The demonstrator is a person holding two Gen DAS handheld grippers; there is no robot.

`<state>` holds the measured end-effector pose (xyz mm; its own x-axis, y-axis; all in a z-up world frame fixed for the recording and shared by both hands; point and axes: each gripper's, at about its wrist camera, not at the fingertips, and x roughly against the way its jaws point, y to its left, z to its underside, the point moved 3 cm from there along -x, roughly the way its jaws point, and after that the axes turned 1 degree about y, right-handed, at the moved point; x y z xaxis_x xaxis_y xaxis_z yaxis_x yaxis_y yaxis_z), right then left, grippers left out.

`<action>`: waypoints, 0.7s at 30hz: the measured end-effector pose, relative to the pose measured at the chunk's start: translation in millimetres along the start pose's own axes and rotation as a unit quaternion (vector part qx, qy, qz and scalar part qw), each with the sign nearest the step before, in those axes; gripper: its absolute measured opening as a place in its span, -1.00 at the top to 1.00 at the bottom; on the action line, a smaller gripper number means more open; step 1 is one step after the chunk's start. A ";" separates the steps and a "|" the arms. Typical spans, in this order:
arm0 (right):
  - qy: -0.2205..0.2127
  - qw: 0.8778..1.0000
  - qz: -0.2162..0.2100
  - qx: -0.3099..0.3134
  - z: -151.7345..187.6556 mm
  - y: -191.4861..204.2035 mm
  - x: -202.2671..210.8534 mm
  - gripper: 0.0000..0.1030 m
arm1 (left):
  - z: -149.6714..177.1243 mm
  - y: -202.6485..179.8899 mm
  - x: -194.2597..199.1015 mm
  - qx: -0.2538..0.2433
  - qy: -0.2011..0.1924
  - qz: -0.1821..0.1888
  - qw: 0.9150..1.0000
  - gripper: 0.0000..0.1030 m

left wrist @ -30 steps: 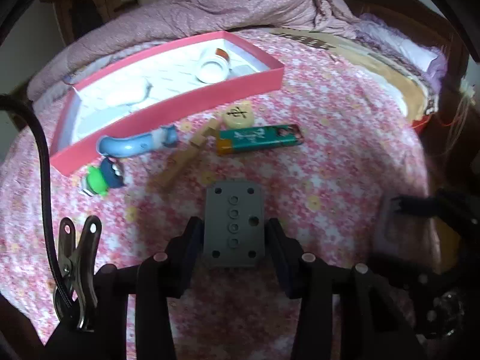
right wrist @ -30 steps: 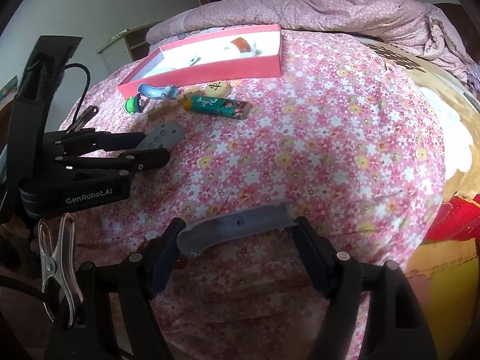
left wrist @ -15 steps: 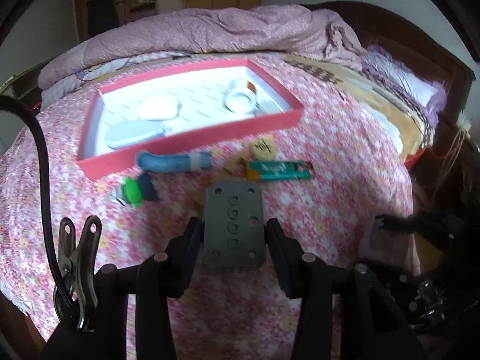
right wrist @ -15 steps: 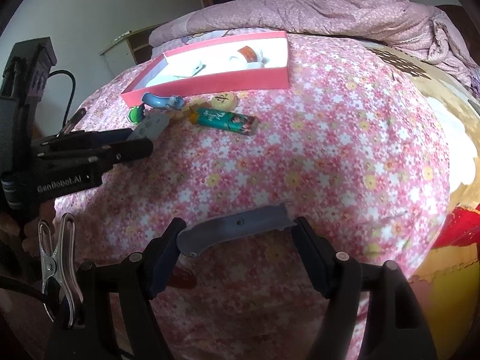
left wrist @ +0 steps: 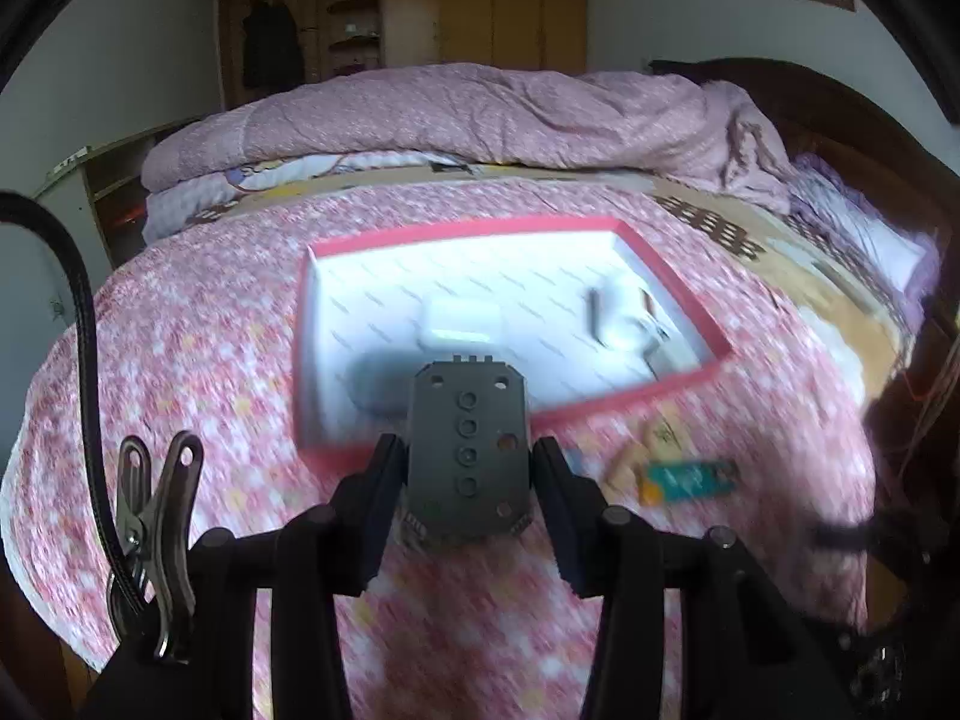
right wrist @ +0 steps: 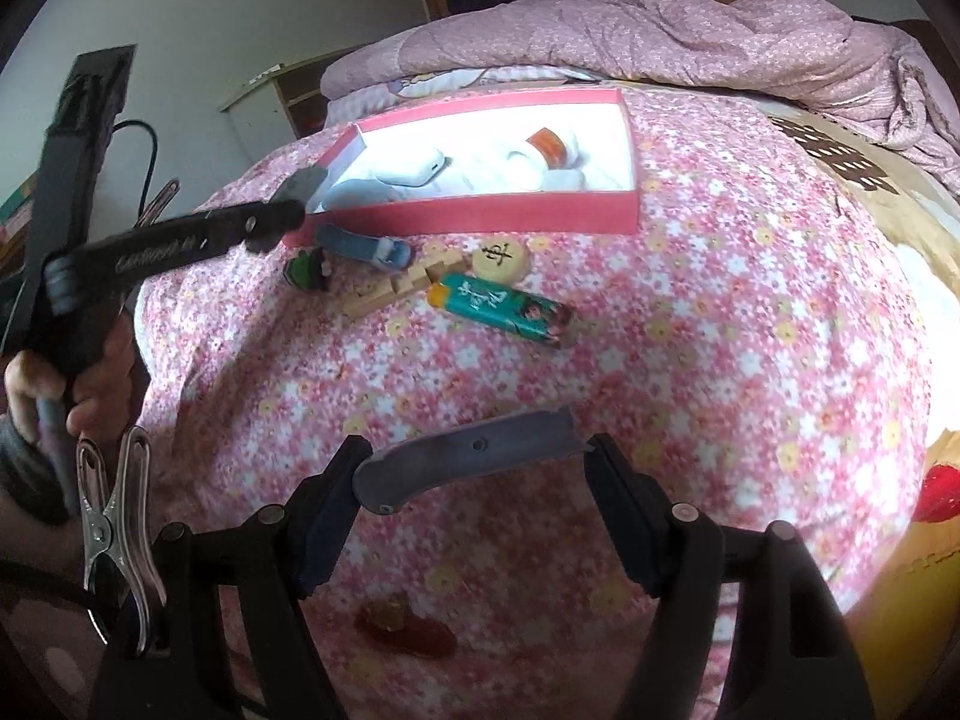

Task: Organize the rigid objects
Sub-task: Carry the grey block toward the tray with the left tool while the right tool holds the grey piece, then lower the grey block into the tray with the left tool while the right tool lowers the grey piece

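1. Two grippers work above a bed (right wrist: 690, 276) covered in pink floral sheet, a wooden wardrobe (left wrist: 480, 6) behind.
2. Left gripper (left wrist: 468, 468) fingers clamp a grey plate (left wrist: 468, 450) at the red box (left wrist: 678, 387) edge.
3. Right gripper (right wrist: 474, 492) fingers grip a grey handle (right wrist: 468, 456) over the sheet.

One red box (right wrist: 474, 219) on the bed (right wrist: 690, 276), holding four items. Loose on the bedspread: one lighter (right wrist: 501, 306), one round game piece (right wrist: 500, 258), one wooden block (right wrist: 399, 288), one blue toy (right wrist: 363, 245), one green figure (right wrist: 309, 269).

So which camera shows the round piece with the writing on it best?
The right wrist view: the round piece is sharp and unblocked, beside the green lighter. The left wrist view shows only a blurred tan smear there.
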<state>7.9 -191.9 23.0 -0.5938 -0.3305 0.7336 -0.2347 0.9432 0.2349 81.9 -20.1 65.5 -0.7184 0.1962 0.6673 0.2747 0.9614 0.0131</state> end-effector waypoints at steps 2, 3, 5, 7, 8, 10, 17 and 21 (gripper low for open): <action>0.003 1.000 0.001 0.002 -3.5 0.5 -1.8 -0.45 | -11.4 5.9 -7.5 0.004 -0.002 -0.003 1.000 0.09; 0.003 1.000 0.002 0.004 -5.7 0.4 -2.3 -0.45 | -16.6 7.8 -11.7 0.005 -0.004 -0.003 1.000 0.09; 0.004 1.000 0.004 0.006 -9.9 0.4 -3.3 -0.45 | -24.8 10.0 -19.3 0.005 -0.005 -0.007 1.000 0.09; 0.005 1.000 0.004 0.007 -16.2 -0.9 -5.2 -0.44 | -32.5 12.5 -29.0 0.006 -0.005 -0.010 1.000 0.09; 0.005 1.000 0.005 0.007 -19.0 -1.4 -6.1 -0.45 | -35.8 14.5 -34.1 0.008 -0.003 -0.011 1.000 0.09; 0.005 1.000 0.005 0.007 -27.1 -2.5 -8.1 -0.44 | -41.5 18.6 -43.9 0.014 0.002 -0.011 1.000 0.09; -0.002 1.000 0.009 0.013 -58.2 -6.5 -15.2 -0.45 | -58.2 31.0 -76.6 0.019 0.016 -0.019 1.000 0.09; -0.007 1.000 0.010 0.015 -77.8 -9.1 -20.1 -0.45 | -64.8 39.1 -92.5 0.028 0.023 -0.020 0.999 0.09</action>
<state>81.9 -191.3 55.7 -0.6101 -0.3116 0.7285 -0.2453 0.9485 0.2003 200.5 -13.1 52.6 -0.6973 0.1498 0.7009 0.2098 0.9777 -0.0003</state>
